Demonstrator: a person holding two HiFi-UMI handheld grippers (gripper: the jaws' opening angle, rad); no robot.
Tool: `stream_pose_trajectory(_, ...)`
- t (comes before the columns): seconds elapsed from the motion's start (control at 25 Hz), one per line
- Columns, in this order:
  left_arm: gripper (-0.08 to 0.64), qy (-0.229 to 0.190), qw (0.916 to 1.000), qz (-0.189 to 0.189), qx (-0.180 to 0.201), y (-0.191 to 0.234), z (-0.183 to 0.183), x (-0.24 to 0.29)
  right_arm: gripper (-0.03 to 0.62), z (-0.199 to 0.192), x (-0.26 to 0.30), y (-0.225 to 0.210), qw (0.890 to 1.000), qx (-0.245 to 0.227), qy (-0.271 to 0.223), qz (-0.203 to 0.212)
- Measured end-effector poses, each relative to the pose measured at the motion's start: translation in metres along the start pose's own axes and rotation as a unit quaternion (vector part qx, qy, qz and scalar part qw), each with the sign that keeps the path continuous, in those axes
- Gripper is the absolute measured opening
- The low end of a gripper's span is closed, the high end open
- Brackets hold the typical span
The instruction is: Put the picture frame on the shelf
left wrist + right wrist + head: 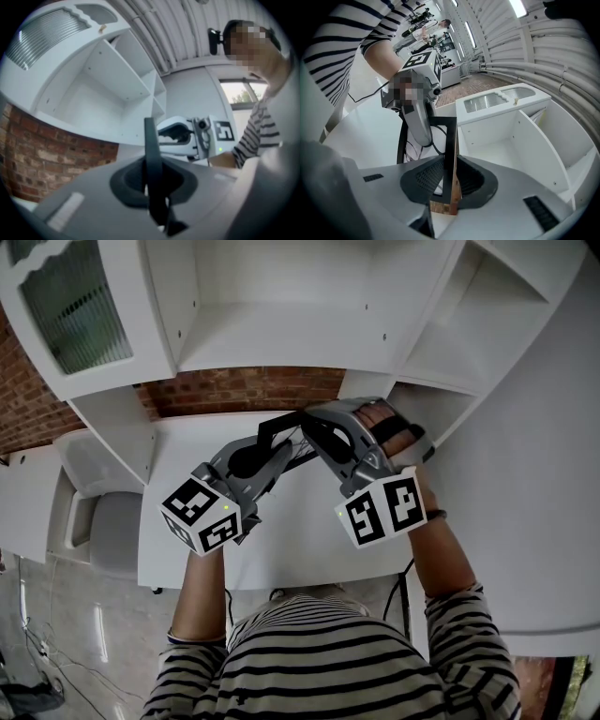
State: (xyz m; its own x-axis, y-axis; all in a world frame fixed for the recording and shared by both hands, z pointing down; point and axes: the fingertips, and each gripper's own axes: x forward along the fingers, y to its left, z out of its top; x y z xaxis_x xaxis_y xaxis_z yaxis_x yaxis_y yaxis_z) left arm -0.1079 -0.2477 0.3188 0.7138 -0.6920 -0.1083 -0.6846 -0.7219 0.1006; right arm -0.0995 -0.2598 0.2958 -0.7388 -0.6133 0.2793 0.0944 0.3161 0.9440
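Observation:
The picture frame point(281, 422) is thin and black with a brown wooden back edge, and it hangs over the white desk between both grippers. In the left gripper view its dark edge point(150, 140) runs upright through my left gripper point(151, 180), whose jaws are shut on it. My right gripper point(449, 180) is shut on the frame's lower corner point(451, 140). From the head view the left gripper point(286, 452) and right gripper point(323, 433) meet tip to tip, just below the white shelf unit point(281, 334). Its open compartments point(506, 150) lie close ahead.
A white desk point(281, 549) sits under the grippers, backed by a brick wall point(244, 388). At the shelf's left is a cabinet door with ribbed glass point(70, 306). A grey chair point(103, 521) stands left of the desk, and a white side panel point(525, 474) is on the right.

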Motion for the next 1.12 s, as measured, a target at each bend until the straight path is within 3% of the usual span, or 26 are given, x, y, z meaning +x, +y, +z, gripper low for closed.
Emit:
stream_pose_trajectory(0.28,0.025,0.007,1.0000,-0.001,0.006,0.003,-0.004,-0.002,0.063,0.000,0.005,0.004,1.000,0.016,-0.003,0.014)
stream_pose_trajectory(0.6,0.028,-0.025,0.9989,0.007,0.039,0.003,0.011,0.001,0.060,0.002,0.002,-0.010,1.000,0.005,-0.003,-0.010)
stream_pose_trajectory(0.92,0.028,-0.054,0.9975,0.017,0.041,0.007,0.034,0.005,0.060,0.008,0.000,-0.028,1.000,-0.010,-0.004,-0.015)
stream_pose_trajectory(1.12,0.098,-0.061,0.9968,0.026,0.045,0.009,0.043,0.002,0.060,0.012,-0.006,-0.041,0.999,-0.026,0.001,-0.026)
